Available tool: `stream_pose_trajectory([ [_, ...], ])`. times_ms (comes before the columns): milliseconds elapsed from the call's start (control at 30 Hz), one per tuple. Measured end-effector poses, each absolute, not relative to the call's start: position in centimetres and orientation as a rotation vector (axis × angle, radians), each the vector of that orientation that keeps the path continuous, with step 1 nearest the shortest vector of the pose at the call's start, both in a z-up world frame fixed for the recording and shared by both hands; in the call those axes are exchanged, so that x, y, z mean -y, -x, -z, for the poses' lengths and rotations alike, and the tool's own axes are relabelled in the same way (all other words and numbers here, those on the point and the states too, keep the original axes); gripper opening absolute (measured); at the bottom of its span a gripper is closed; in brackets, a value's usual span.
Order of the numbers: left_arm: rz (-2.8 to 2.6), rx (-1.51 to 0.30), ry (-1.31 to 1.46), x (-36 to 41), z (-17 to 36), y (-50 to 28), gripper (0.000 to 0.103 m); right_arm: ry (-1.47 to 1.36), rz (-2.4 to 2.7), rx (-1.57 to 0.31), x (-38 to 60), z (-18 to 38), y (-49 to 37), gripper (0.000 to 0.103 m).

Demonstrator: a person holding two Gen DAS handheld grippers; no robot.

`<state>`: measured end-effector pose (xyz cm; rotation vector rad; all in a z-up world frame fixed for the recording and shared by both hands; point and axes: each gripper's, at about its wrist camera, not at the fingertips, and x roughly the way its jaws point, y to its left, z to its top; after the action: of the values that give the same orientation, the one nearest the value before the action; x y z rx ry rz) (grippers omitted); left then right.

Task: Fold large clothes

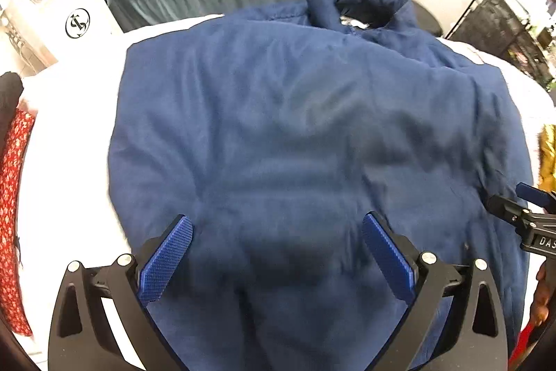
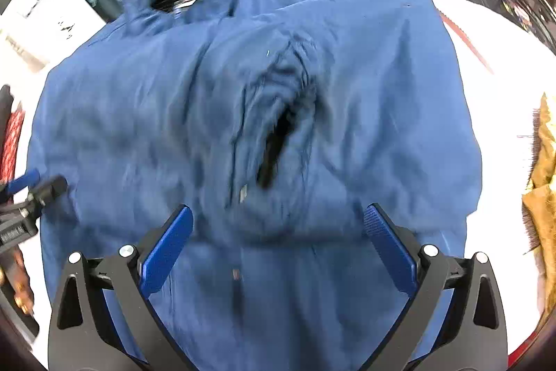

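Two hand-held grippers: left hand-held gripper (image 1: 278, 239) and right hand-held gripper (image 2: 278, 232), jaws apart, above one blue jacket (image 1: 295, 127).

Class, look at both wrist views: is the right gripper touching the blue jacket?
Cannot tell. In the right wrist view the right gripper stands open above the blue jacket, nothing pinched between its pads, but looking straight down no gap or contact shows plainly.

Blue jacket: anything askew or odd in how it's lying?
Mostly flat, but the blue jacket has a bunched, puckered fold with a dark gap mid-panel in the right wrist view. Collar stands up at the far end. No damage visible.
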<state>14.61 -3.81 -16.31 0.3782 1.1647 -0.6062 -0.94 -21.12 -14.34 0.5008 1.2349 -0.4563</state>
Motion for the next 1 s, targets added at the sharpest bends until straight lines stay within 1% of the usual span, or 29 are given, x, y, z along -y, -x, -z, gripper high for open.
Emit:
stream_pose_trajectory([
  [200, 0.581, -1.198, -0.324, -3.2, 15.5, -11.7, 0.096, -0.605, 0.415, -1.2, 21.4, 12.6, 8.1, 0.097],
  [233, 0.572, -1.21, -0.313, -4.4, 15.7, -12.4, 0.096, -0.627, 0.411, -1.198, 21.2, 12.5, 9.3, 0.097],
  [467, 0.49, -1.338, -0.209, -13.8, 17.3, -10.1, 0.091, -0.777, 0.444, -1.218, 22.0, 14.3, 17.4, 0.097],
  [600, 0.501, -1.387, -0.188, -16.5, 18.1, -8.7, 0.089, -0.828, 0.487, -1.22, 22.1, 15.2, 21.8, 0.097],
  [800, 0.568, -1.439, -0.175, -18.0, 18.9, -6.4, 0.086, -0.863, 0.531, -1.23, 22.8, 15.8, 27.1, 0.097],
  [833, 0.577, -1.449, -0.168, -18.2, 19.1, -6.1, 0.084, -0.879, 0.536, -1.229, 23.1, 16.0, 28.0, 0.096],
  [867, 0.582, -1.46, -0.158, -18.5, 19.4, -5.9, 0.084, -0.903, 0.534, -1.226, 23.4, 16.1, 29.0, 0.093],
  [1000, 0.585, -1.485, -0.123, -20.5, 20.1, -5.1, 0.084, -0.986, 0.515, -1.223, 24.0, 16.9, 31.2, 0.085],
])
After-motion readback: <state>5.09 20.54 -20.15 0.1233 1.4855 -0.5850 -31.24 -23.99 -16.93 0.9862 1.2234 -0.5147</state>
